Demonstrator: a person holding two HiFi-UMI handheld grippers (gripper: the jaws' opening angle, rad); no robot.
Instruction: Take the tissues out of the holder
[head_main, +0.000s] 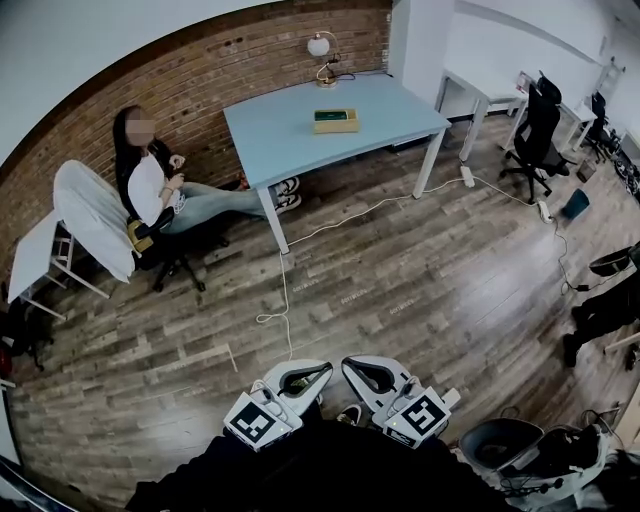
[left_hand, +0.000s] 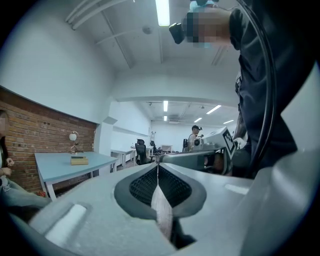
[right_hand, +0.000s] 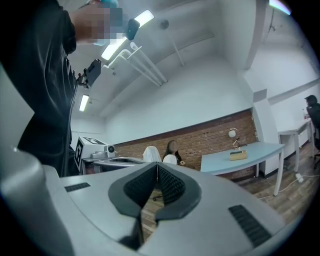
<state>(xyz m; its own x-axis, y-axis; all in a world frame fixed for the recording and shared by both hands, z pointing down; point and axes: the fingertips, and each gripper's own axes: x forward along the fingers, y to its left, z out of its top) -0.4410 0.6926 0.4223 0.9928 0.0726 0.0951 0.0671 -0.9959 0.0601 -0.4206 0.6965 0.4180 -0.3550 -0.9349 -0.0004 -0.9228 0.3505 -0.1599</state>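
Two closed, empty tools, my left gripper (head_main: 322, 370) and right gripper (head_main: 350, 365), sit bottom centre, with one tissue holder (head_main: 335, 120) well apart at upper centre on one table (head_main: 280, 135).

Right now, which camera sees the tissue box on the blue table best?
The head view: it looks down on the tissue box, showing its top. Both gripper views show it only tiny, side-on, far away.

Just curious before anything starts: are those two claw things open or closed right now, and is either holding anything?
Left gripper: closed, holding nothing.
Right gripper: closed, holding nothing.
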